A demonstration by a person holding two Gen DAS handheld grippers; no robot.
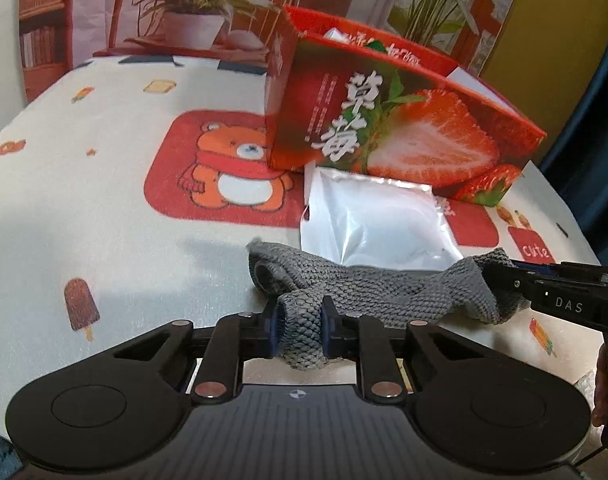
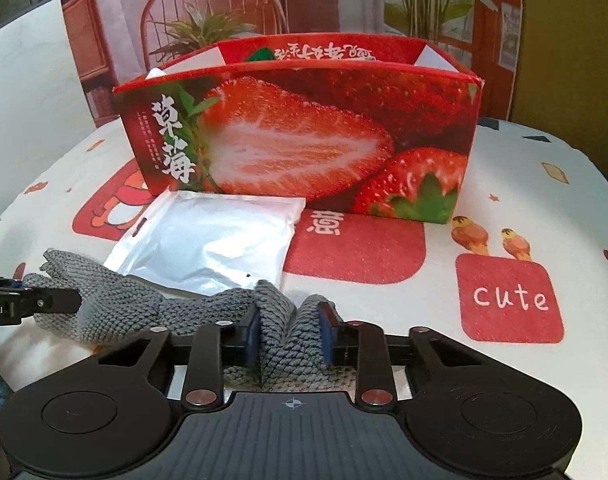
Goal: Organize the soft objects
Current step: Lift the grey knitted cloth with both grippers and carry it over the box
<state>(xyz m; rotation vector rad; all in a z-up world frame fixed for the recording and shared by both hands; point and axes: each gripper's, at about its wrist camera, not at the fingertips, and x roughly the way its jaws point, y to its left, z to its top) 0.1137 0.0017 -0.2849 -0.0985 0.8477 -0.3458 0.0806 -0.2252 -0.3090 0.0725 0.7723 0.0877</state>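
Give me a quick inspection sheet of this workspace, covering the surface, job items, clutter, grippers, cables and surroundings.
Surface: tablecloth with cartoon prints, covering the table.
Job's things: grey knitted cloth lying in front of the silver pouch; open strawberry box behind them.
Clutter: nothing seen.
Grippers: left gripper shut on one end of the cloth; right gripper shut on the other end.
Cables: nothing seen.
Surroundings: printed backdrop of a chair and plants.

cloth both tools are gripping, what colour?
Grey, chunky knit cloth. Clearest in the right wrist view.
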